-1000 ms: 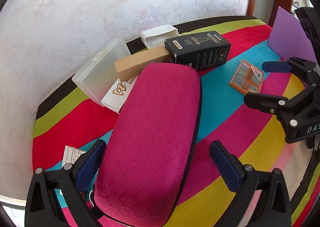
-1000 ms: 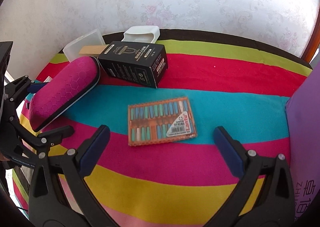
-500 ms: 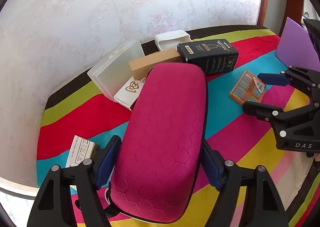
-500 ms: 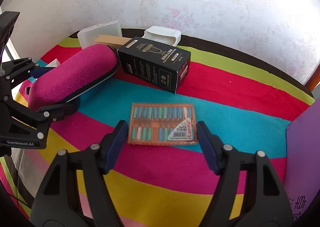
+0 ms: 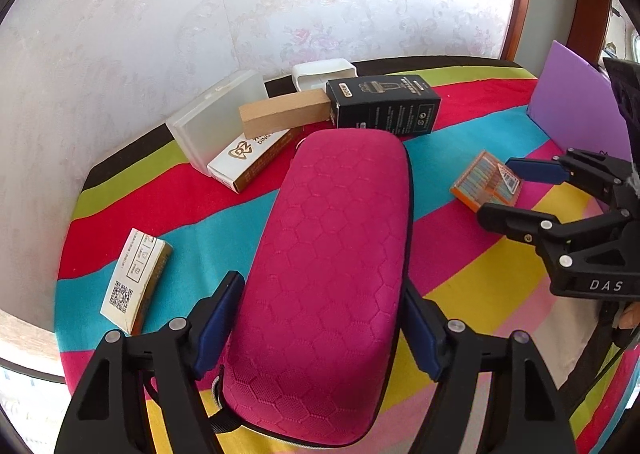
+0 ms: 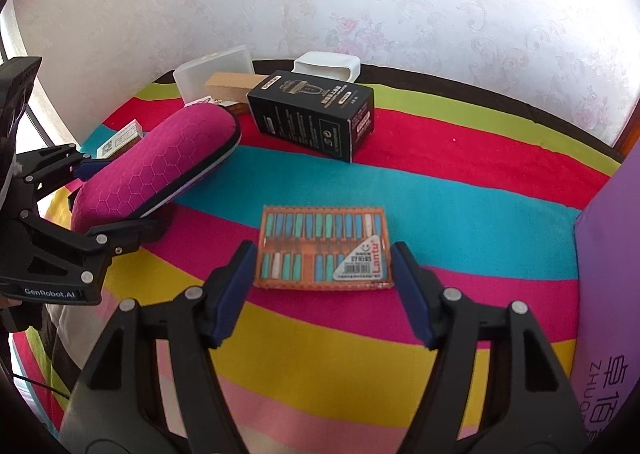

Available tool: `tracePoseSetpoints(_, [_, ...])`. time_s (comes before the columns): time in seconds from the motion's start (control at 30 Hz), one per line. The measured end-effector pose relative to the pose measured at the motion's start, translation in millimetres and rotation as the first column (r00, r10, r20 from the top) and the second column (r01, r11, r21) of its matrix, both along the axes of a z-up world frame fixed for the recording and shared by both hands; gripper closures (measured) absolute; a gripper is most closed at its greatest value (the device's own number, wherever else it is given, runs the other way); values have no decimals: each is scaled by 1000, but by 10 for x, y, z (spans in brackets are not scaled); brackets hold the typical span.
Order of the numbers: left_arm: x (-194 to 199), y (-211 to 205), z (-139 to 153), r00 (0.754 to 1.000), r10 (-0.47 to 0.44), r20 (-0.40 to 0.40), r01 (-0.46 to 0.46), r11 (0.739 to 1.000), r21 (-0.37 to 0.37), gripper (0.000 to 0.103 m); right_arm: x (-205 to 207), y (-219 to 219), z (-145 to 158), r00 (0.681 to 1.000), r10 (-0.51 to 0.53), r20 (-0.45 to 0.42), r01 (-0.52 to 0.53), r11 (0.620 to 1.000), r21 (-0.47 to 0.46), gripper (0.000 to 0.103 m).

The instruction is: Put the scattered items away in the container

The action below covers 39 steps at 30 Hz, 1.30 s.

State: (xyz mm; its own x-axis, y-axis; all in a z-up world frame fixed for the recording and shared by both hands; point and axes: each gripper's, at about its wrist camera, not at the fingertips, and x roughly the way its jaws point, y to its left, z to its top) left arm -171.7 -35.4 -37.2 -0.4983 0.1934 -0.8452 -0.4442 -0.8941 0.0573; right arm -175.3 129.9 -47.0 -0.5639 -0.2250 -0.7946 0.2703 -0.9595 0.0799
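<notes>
Pale floral wallpaper (image 6: 400, 14), striped cloth (image 6: 440, 190)

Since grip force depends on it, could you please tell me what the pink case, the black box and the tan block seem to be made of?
Pink case: likely fabric over a stiff shell, matte, with an embossed hexagon weave and a dark seam. Black box: printed cardboard, slightly glossy, with sharp folded edges. Tan block: looks like bare wood or fibreboard, matte, unprinted.

Striped cloth (image 6: 460, 190) carries black box (image 6: 316, 114), orange pin pack (image 6: 324, 250), white carton (image 5: 134, 282), clear case (image 5: 216, 114), purple box (image 6: 608, 254).
</notes>
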Motion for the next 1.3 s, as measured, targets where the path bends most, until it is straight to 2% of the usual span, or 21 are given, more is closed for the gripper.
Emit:
tracePoseSetpoints(0.5, [590, 44, -7, 999, 33, -19, -33, 999, 19, 29, 539, 61, 159, 1000, 31, -5, -31, 999, -19, 33])
tracePoseSetpoints(0.9, [990, -102, 226, 997, 60, -52, -59, 998, 21, 35, 972, -8, 287, 998, 57, -38, -57, 998, 0, 33])
tracePoseSetpoints(1.13, [1178, -167, 308, 995, 77, -56, -75, 996, 50, 36, 1210, -39, 388, 996, 73, -58, -74, 997, -3, 33])
tracePoseSetpoints(1.3, [1276, -166, 383, 994, 69, -79, -68, 997, 25, 39, 1329, -31, 480, 994, 80, -73, -80, 997, 4, 33])
